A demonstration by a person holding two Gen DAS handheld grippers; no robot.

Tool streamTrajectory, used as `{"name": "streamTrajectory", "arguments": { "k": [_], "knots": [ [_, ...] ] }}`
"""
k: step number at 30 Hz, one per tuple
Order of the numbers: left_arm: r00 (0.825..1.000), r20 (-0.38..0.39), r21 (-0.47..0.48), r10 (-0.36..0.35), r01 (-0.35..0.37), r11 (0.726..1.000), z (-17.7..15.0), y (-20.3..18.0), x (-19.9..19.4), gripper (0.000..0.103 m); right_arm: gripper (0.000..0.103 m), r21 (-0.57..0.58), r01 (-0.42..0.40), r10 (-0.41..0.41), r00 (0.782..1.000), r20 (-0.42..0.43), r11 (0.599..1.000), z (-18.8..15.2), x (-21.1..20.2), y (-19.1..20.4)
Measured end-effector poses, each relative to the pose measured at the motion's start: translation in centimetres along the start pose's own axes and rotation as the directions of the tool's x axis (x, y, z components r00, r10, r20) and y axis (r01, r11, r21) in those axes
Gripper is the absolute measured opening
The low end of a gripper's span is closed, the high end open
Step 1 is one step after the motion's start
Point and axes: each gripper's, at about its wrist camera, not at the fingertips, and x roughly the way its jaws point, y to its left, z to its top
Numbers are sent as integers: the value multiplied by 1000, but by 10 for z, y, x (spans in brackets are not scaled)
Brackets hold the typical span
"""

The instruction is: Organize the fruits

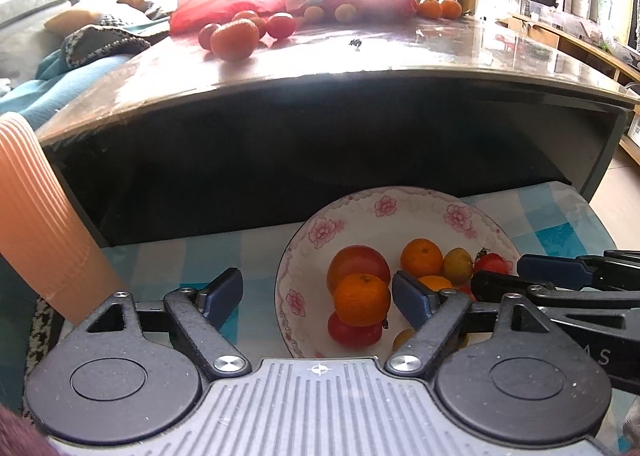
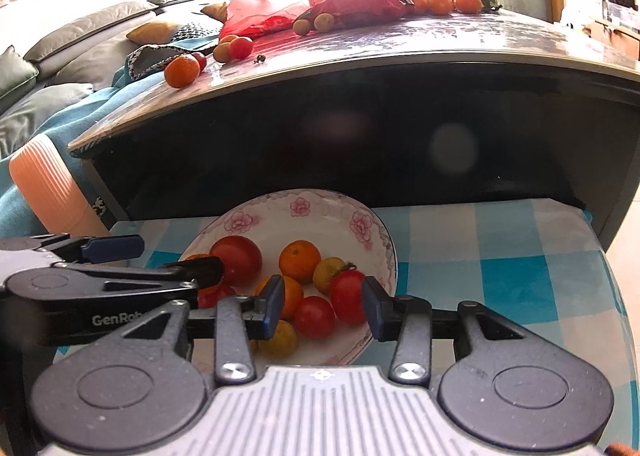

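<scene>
Left claw (image 1: 316, 290): wide, holding nothing, hovering low at the bowl's left rim.
Right claw (image 2: 324, 306): wide, empty, straddling a tomato (image 2: 347, 296) without gripping it.
Bowl (image 1: 360, 208): on the checked cloth (image 2: 500, 256), collecting the fruit (a stable spot below the surface).
Loose fruit: an orange (image 2: 182, 71) and others lie on the surface (image 2: 440, 36), well apart.
Obstruction: the surface's dark edge overhangs the bowl; the claws crowd each other.
</scene>
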Motion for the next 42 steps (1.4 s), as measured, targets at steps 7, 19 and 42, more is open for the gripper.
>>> {"name": "streamTrajectory", "arguments": {
  "k": [7,19,42],
  "knots": [
    [998,46,-1,47,-47,999,-1,1,-27,97,58,9,23,-23,1000,20,1000,4,-25,2],
    [980,149,11,133,-136,991,-14,-6,-94,103,58,-3,43,-43,997,61,999,-6,-89,21],
    [993,110,-32,44,-41,999,-62,-12,-155,103,58,4,71,-72,996,50,997,-73,-192,35]
  ]
}}
